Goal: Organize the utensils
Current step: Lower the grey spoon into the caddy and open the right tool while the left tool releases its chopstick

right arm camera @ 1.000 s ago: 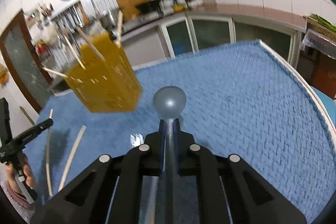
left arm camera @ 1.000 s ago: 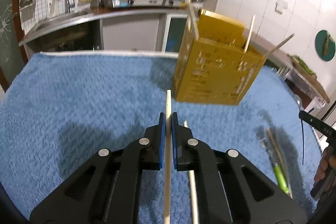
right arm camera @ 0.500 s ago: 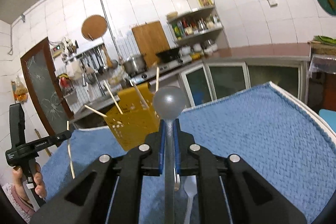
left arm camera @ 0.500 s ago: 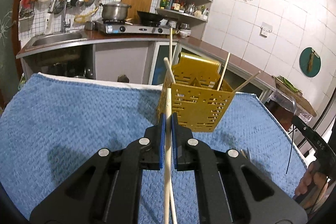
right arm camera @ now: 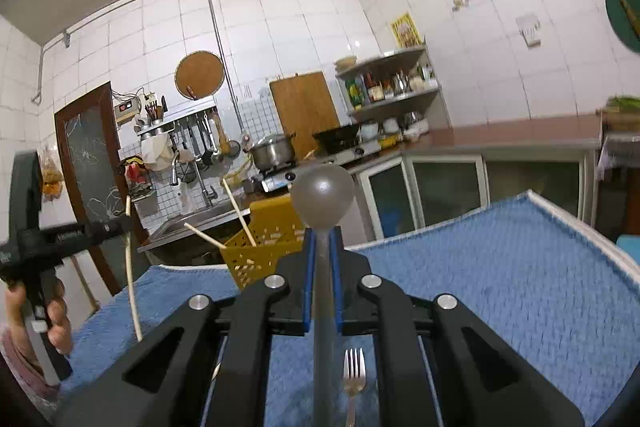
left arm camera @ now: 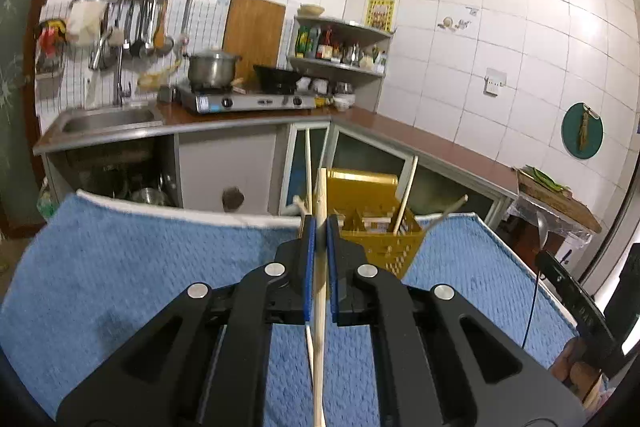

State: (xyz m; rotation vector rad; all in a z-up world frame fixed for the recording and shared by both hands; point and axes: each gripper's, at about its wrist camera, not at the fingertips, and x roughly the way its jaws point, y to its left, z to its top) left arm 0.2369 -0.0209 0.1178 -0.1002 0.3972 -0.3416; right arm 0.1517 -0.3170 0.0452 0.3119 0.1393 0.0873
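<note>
Two black two-finger grippers show, the left gripper (left arm camera: 318,227) and the right gripper (right arm camera: 322,239), one per wrist view. One yellow perforated plastic utensil basket (left arm camera: 380,239) stands on one blue woven cloth (left arm camera: 120,267). One pale wooden chopstick (left arm camera: 319,307) sits clamped between the left jaws, with a second pale stick (left arm camera: 308,345) just under it; at least three more lean in the basket. One grey metal spoon (right arm camera: 322,193) sits between the right jaws. One small silver fork (right arm camera: 354,377) lies on the cloth. Behind: one steel pot (left arm camera: 211,69), one sink (left arm camera: 108,119)
</note>
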